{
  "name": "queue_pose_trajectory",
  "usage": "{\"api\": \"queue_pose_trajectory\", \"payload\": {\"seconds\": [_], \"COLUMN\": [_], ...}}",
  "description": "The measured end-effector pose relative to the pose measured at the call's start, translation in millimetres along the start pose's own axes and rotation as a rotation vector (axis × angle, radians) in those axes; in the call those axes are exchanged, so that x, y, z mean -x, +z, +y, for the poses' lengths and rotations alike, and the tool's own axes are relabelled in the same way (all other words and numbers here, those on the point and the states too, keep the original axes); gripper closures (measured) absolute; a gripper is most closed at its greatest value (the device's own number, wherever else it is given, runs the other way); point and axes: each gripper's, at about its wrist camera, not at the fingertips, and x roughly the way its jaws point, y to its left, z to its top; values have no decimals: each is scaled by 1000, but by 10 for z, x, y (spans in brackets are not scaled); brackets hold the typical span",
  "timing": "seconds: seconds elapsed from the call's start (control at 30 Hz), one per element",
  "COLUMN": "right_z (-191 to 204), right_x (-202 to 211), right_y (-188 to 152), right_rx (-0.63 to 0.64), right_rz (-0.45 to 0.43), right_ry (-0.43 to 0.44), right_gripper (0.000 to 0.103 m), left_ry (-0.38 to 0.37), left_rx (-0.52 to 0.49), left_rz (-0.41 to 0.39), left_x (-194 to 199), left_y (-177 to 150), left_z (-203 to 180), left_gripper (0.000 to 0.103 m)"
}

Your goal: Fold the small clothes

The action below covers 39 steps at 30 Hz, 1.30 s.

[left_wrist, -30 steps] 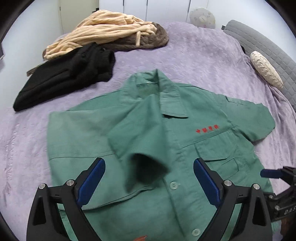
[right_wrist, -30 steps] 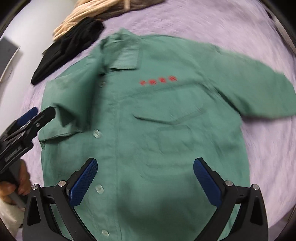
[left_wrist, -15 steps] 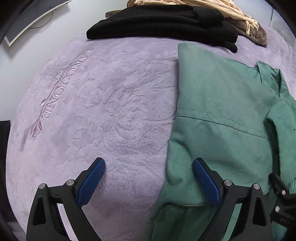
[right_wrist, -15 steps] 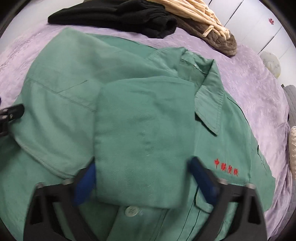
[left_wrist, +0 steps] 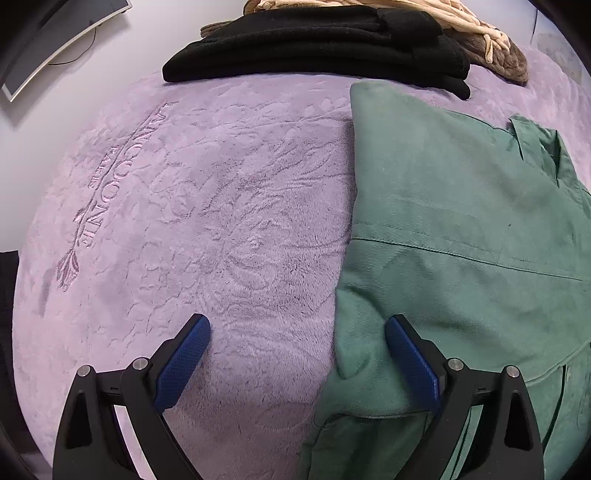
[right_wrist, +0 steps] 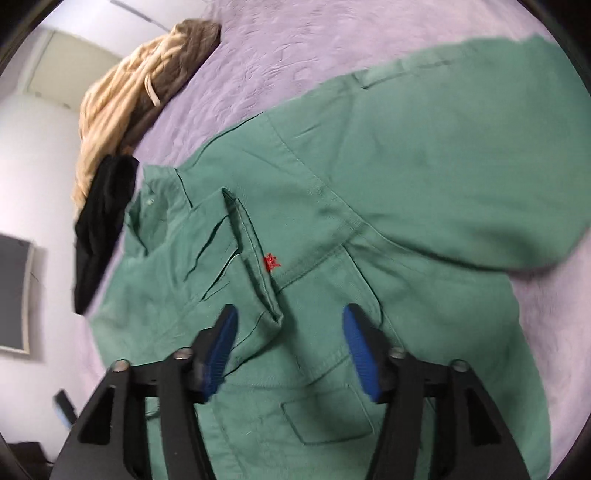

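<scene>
A green short-sleeved shirt (left_wrist: 461, 221) lies face up on a purple blanket (left_wrist: 221, 221). My left gripper (left_wrist: 297, 358) is open low over the shirt's side edge, one pad over the blanket and the other over green cloth. In the right wrist view the shirt (right_wrist: 424, 177) has one sleeve folded across the chest (right_wrist: 207, 258), partly covering the red embroidery (right_wrist: 271, 262). The other sleeve (right_wrist: 480, 110) is spread out. My right gripper (right_wrist: 291, 350) hangs above the folded sleeve's end, its jaws opening and pressing on nothing.
Folded black clothes (left_wrist: 314, 40) and a beige striped garment (left_wrist: 472, 22) lie at the blanket's far edge, also visible as black clothes (right_wrist: 103, 221) and the beige garment (right_wrist: 122, 96). A dark screen (left_wrist: 55, 40) stands beyond the bed by a white wall.
The left gripper swung from the shirt's front to its side edge, then held still. The right gripper moved across the folded sleeve, narrowed and widened its jaws, and its view rolled.
</scene>
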Motion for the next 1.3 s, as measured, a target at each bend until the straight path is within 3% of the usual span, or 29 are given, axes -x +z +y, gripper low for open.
{"api": "queue_pose_trajectory", "payload": {"seconds": [0.1, 0.2, 0.27, 0.3, 0.37, 0.5, 0.67, 0.7, 0.77, 0.8, 0.83, 1.07, 1.3], "right_z": [18, 112, 160, 151, 120, 1, -191, -216, -277, -307, -340, -652, -1059], "right_x": [-103, -230, -282, -296, -296, -149, 169, 253, 387, 467, 526, 810, 1116], "right_y": [-30, -69, -82, -92, -96, -158, -227, -260, -341, -399, -445, -800, -852], "right_rx": [-33, -2, 31, 22, -10, -45, -66, -59, -56, -57, -59, -129, -193], "right_rz": [37, 58, 76, 88, 86, 82, 84, 86, 87, 85, 85, 117, 72], "right_ry": [81, 75, 22, 4, 11, -37, -29, -28, -25, -20, -14, 9, 19], "right_gripper": [30, 31, 81, 96, 96, 94, 89, 85, 57, 38, 34, 33, 29], "left_ry": [-8, -3, 28, 41, 44, 50, 81, 78, 68, 59, 49, -39, -149], "left_rx": [14, -1, -29, -40, -39, -27, -55, -59, -70, -75, -79, -158, -281], "left_rz": [0, -6, -3, 0, 5, 19, 24, 26, 34, 40, 45, 84, 118], "left_x": [58, 82, 54, 24, -29, -3, 115, 159, 245, 286, 344, 705, 1027], "left_y": [35, 66, 58, 49, 20, -9, -21, -35, -102, -137, -191, -590, -978], "left_z": [45, -5, -74, -98, -97, -2, 26, 20, -27, -59, -117, -675, -1455], "left_gripper": [6, 6, 6, 6, 6, 6, 6, 6, 6, 6, 6, 6, 6]}}
